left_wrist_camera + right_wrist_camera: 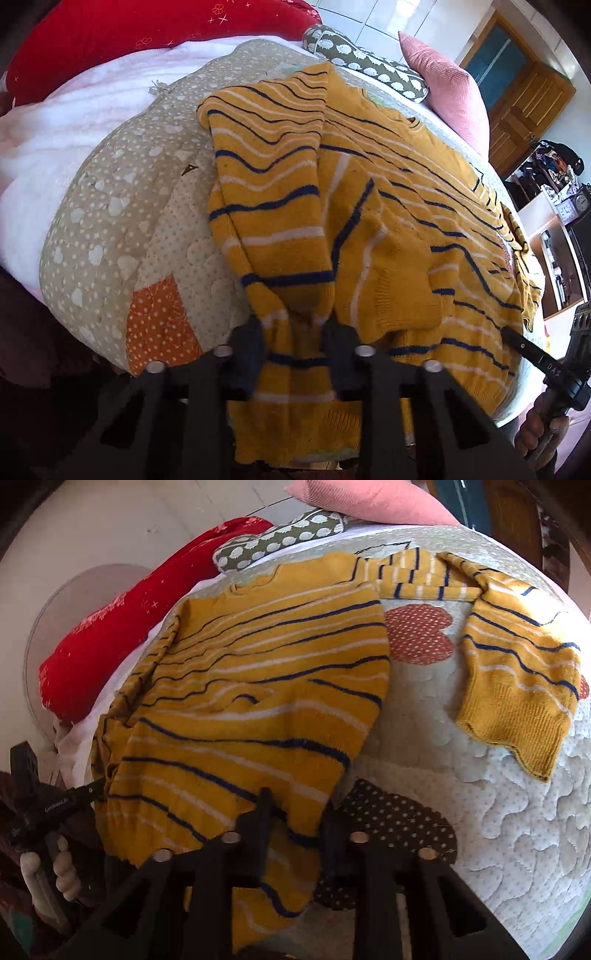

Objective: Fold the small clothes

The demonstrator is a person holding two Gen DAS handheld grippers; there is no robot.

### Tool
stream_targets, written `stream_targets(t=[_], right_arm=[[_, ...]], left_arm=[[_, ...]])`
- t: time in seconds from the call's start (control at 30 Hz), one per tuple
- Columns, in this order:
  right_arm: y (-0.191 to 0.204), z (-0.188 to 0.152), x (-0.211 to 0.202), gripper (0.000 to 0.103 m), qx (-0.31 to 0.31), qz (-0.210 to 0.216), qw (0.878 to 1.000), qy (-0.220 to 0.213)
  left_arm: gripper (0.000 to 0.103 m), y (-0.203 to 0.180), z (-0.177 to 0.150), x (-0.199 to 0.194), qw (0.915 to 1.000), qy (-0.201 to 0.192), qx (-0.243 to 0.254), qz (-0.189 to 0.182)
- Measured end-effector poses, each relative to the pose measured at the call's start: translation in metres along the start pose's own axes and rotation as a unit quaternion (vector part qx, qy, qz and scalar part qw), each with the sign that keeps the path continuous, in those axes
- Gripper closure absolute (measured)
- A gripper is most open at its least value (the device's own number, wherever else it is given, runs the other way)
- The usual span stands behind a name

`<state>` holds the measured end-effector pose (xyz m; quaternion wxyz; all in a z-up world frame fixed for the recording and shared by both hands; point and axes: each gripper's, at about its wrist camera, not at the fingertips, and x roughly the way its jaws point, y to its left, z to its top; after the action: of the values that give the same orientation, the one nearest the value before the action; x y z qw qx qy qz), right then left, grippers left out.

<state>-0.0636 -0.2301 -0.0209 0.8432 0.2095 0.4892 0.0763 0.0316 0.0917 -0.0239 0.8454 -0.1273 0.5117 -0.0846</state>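
A mustard-yellow sweater (369, 206) with navy and white stripes lies on a quilted bedspread (122, 206). Its left side is folded over the body, and a ribbed cuff (406, 295) rests on top. My left gripper (295, 328) is shut on the bunched bottom hem at the near edge. In the right wrist view the same sweater (258, 686) spreads across the quilt (498, 830), with the other sleeve (517, 686) stretched out to the right. My right gripper (297, 819) is shut on the hem's lower right corner. Each gripper also shows at the edge of the other's view, held in a hand (535, 424).
A red pillow (147, 33), a pink cushion (450, 85) and an olive patterned bolster (369, 62) line the bed's far side. A white blanket (55, 140) lies at left. A wooden door (524, 99) and cluttered shelves (554, 206) stand beyond the bed at right.
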Motion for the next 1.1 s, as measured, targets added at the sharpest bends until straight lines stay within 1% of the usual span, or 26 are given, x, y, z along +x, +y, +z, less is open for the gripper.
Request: stream_targets(t=[0.03, 0.07, 0.13, 0.23, 0.3, 0.4, 0.43, 0.5, 0.53, 0.57, 0.6, 0.63, 0.7, 0.77, 0.8, 0.87, 0.93, 0.97, 1.0, 1.03, 1.1], right_arm=[[0.000, 0.001, -0.002, 0.094, 0.001, 0.001, 1.000, -0.001], [-0.003, 0.001, -0.006, 0.094, 0.009, 0.013, 1.000, -0.004], [-0.016, 0.002, -0.022, 0.095, 0.042, 0.040, 0.998, -0.018], [-0.039, 0.000, -0.048, 0.095, 0.078, 0.057, 0.994, -0.046], [-0.053, -0.002, -0.063, 0.095, 0.098, 0.061, 0.992, -0.058], [-0.069, -0.011, -0.081, 0.095, 0.113, 0.052, 0.990, -0.071], [-0.073, -0.016, -0.083, 0.095, 0.117, 0.050, 0.989, -0.070], [-0.076, -0.025, -0.081, 0.094, 0.116, 0.043, 0.991, -0.060], [-0.077, -0.029, -0.080, 0.092, 0.113, 0.030, 0.992, -0.055], [-0.078, -0.032, -0.080, 0.091, 0.108, 0.009, 0.993, -0.053], [-0.076, -0.034, -0.082, 0.090, 0.100, -0.010, 0.993, -0.054], [-0.076, -0.036, -0.086, 0.090, 0.093, -0.017, 0.994, -0.058], [-0.078, -0.036, -0.099, 0.090, 0.090, -0.018, 0.993, -0.068], [-0.068, -0.028, -0.109, 0.090, 0.073, -0.033, 0.993, -0.083], [-0.061, -0.025, -0.113, 0.090, 0.060, -0.034, 0.994, -0.089], [-0.039, -0.016, -0.113, 0.089, 0.028, -0.021, 0.995, -0.089], [-0.008, -0.008, -0.100, 0.087, -0.013, -0.003, 0.997, -0.073], [0.010, -0.004, -0.091, 0.087, -0.036, 0.006, 0.997, -0.062], [0.028, -0.001, -0.080, 0.083, -0.059, 0.017, 0.997, -0.051], [0.047, -0.001, -0.069, 0.078, -0.083, 0.028, 0.995, -0.040], [0.086, 0.002, -0.045, 0.071, -0.131, 0.041, 0.990, -0.023]], left_arm=[[0.085, 0.002, 0.001, -0.003, 0.9999, 0.000, -0.009, -0.006], [0.088, 0.002, 0.001, -0.007, 0.9998, -0.002, -0.016, -0.009], [0.088, 0.000, 0.001, -0.018, 0.9996, -0.010, -0.021, -0.015], [0.089, -0.007, -0.005, -0.036, 0.9992, -0.020, -0.013, -0.031], [0.089, -0.013, -0.012, -0.046, 0.9988, -0.021, -0.008, -0.042], [0.089, -0.026, -0.026, -0.048, 0.9987, -0.014, 0.009, -0.047], [0.089, -0.029, -0.032, -0.045, 0.9990, -0.007, 0.017, -0.040], [0.088, -0.032, -0.043, -0.034, 0.9994, 0.007, 0.032, -0.014], [0.087, -0.031, -0.048, -0.030, 0.9993, 0.013, 0.035, -0.005], [0.087, -0.026, -0.051, -0.028, 0.9993, 0.018, 0.033, -0.004], [0.084, -0.022, -0.051, -0.029, 0.9995, 0.019, 0.024, -0.010], [0.081, -0.016, -0.051, -0.031, 0.9996, 0.017, 0.012, -0.020], [0.071, -0.004, -0.051, -0.041, 0.9994, 0.006, -0.005, -0.035], [0.065, 0.003, -0.051, -0.052, 0.9994, -0.012, -0.014, -0.031], [0.065, 0.006, -0.051, -0.057, 0.9994, -0.021, -0.015, -0.022], [0.064, 0.012, -0.051, -0.067, 0.9992, -0.036, -0.016, -0.008], [0.062, 0.016, -0.051, -0.075, 0.9986, -0.049, -0.019, 0.000], [0.058, 0.018, -0.051, -0.077, 0.9982, -0.056, -0.022, 0.004], [0.057, 0.020, -0.051, -0.081, 0.9978, -0.062, -0.023, 0.007], [0.057, 0.022, -0.051, -0.083, 0.9974, -0.067, -0.023, 0.009], [0.057, 0.023, -0.051, -0.086, 0.9970, -0.074, -0.020, 0.013]])
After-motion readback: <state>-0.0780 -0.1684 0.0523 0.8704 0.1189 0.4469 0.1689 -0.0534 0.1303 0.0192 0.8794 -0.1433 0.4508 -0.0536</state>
